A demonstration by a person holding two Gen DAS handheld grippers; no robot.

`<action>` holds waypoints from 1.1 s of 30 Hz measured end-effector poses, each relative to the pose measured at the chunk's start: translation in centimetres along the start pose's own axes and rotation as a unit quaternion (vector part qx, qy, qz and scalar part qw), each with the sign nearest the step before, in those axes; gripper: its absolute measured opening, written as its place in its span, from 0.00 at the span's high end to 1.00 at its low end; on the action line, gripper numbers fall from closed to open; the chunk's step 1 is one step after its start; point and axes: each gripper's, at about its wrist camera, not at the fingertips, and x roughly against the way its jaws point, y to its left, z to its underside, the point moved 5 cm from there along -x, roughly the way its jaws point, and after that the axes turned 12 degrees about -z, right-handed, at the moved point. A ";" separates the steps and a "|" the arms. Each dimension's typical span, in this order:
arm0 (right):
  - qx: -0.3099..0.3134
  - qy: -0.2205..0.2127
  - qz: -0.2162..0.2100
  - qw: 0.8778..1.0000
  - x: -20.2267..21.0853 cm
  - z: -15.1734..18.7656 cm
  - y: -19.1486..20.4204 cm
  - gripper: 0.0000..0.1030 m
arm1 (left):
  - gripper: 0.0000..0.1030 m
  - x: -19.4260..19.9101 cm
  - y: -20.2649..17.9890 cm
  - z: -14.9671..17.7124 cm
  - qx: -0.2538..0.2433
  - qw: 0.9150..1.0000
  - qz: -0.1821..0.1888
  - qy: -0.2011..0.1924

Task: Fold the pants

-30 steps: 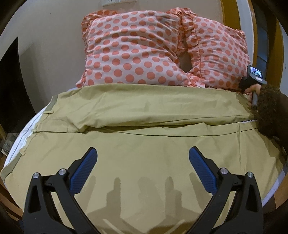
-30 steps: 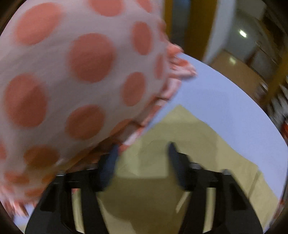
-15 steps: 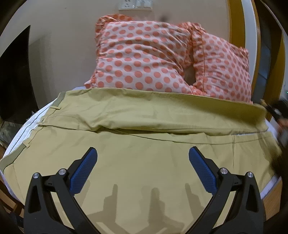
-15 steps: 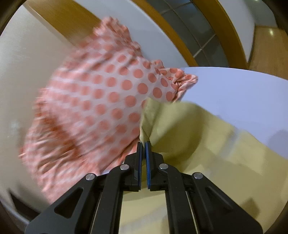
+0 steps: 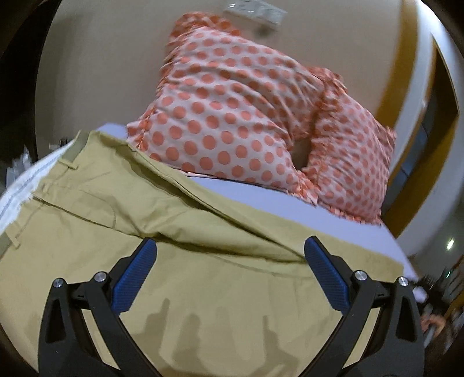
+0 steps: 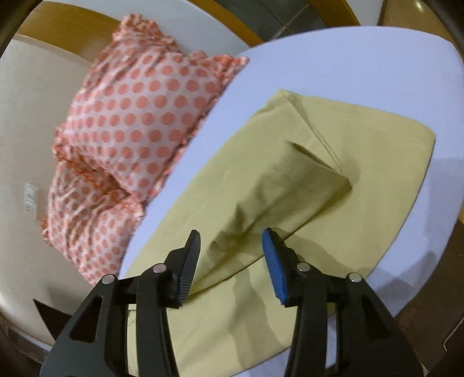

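While both tools hang above the bed, nothing sits between their fingers. Nearest the left camera, the left gripper (image 5: 230, 272) is spread wide over the khaki pants (image 5: 203, 278), which lie flat across the lavender bedsheet (image 5: 304, 206), one leg folded over the other, waistband at the left edge. On the right camera, the right gripper (image 6: 232, 261) is parted to a middling gap above a rumpled, raised fold of the pants (image 6: 290, 179). Beyond the cloth, two pink polka-dot pillows (image 5: 237, 116) lean against the beige wall (image 5: 101, 58), under a blurred white wall socket (image 5: 255, 10).
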 end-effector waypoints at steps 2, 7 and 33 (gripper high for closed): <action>-0.017 -0.003 -0.001 1.000 0.0 0.0 -0.4 0.57 | 0.02 -1.6 0.9 -1.4 0.026 1.000 -0.007 0.016; -0.026 -0.001 0.030 0.999 0.7 0.8 -0.2 0.56 | 0.02 -6.1 1.7 -4.2 0.053 0.997 -0.031 0.055; 0.025 -0.106 -0.018 0.994 7.0 -1.3 -1.4 0.97 | 0.93 3.5 6.2 6.4 0.081 0.991 -0.065 0.080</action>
